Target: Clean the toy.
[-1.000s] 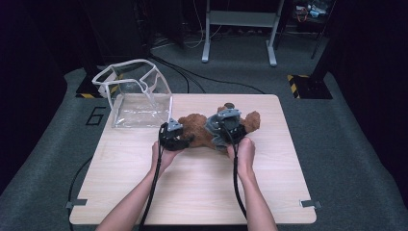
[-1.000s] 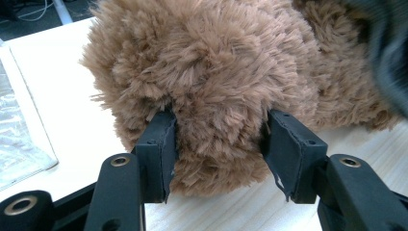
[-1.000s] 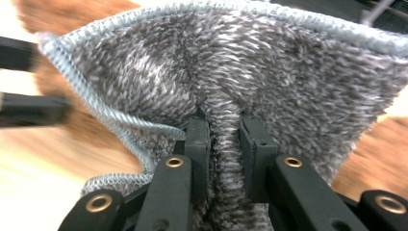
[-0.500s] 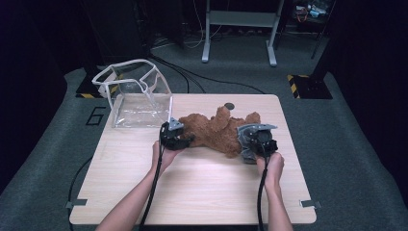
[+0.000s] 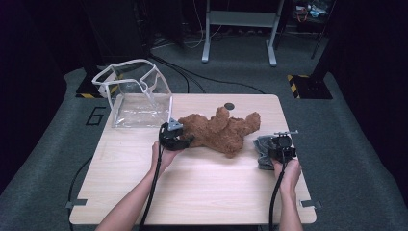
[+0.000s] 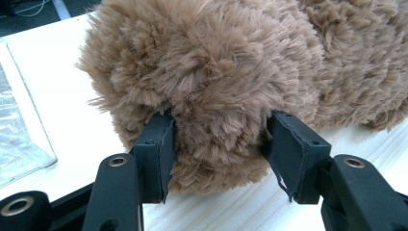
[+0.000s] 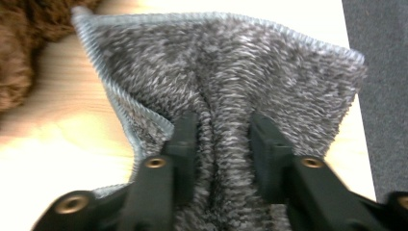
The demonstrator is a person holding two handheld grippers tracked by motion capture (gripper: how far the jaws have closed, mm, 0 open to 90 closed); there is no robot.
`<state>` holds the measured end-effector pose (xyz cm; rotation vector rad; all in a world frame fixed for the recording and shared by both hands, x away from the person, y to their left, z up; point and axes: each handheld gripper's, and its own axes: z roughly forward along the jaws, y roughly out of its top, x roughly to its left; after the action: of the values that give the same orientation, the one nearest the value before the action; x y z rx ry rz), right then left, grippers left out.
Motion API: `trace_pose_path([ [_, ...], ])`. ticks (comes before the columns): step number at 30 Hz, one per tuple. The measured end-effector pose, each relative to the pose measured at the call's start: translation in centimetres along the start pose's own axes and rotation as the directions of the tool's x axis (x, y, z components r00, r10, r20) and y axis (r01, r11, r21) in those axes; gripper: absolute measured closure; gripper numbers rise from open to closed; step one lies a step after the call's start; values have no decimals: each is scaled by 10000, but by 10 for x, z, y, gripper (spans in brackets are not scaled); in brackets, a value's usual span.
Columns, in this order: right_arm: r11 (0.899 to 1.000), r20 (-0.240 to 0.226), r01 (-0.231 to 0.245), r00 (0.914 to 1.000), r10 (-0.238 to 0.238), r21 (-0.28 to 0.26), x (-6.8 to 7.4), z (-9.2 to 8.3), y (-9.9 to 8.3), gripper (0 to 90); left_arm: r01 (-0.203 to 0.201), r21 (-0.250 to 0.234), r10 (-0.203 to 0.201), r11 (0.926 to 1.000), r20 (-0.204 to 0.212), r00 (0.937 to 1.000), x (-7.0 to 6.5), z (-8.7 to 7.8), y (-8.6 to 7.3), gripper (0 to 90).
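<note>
1. Table (image 5: 202, 192) of pale wood carries everything we handle, and our high view takes in all of it, while each gripper view gives us just a patch of it.
2. Clear plastic bag (image 5: 137, 96) stands open at the table's far left corner, just beside our left gripper (image 5: 175, 139); the left gripper view catches a strip of it at its left edge.
3. Brown plush bear (image 5: 219, 130) lies across the middle of the table, shaggy and thick. Our left gripper view (image 6: 219, 144) shows both pads pressed into one rounded end of it, jaws about half apart.
4. Grey knitted cloth (image 5: 263, 150) lies bunched at the right edge, near the bear. Our right gripper (image 7: 219, 134) has just been opening its jaws; a fold of the stitched-edged cloth (image 7: 226, 72) stands between them, hardly pinched.
</note>
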<state>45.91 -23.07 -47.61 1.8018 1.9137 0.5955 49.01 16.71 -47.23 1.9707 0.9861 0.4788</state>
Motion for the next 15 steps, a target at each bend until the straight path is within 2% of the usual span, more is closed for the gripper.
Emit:
trace_pose_path([
  [4, 9994, -383, -281, 9989, 273, -182, -1, -3, 1, 391, 152, -51, -152, 9999, 98, 9998, 0, -1, -1, 435],
  [5, 9995, -516, -134, 9986, 120, -278, -2, -5, 2, 337, 161, -53, -161, 9999, 107, 9998, 0, -1, -1, 433],
  [6, 9991, -664, -241, 9976, 217, -356, -1, -9, 2, 318, 163, -56, -163, 9999, 104, 9998, 0, -1, -1, 430],
  [8, 9979, -788, -95, 9969, 45, -635, 0, -15, 4, 213, 120, 18, -121, 9999, 122, 9999, 0, -2, -1, 413],
  [12, 9944, -1364, 237, 9899, -377, -1030, 6, -24, 9, 147, 72, 19, -72, 10000, 163, 9998, -1, -4, 0, 394],
  [15, 9927, -1631, 296, 9854, -486, -1171, 9, -27, 11, 113, 58, -13, -57, 10000, 225, 9997, -2, -5, 0, 380],
])
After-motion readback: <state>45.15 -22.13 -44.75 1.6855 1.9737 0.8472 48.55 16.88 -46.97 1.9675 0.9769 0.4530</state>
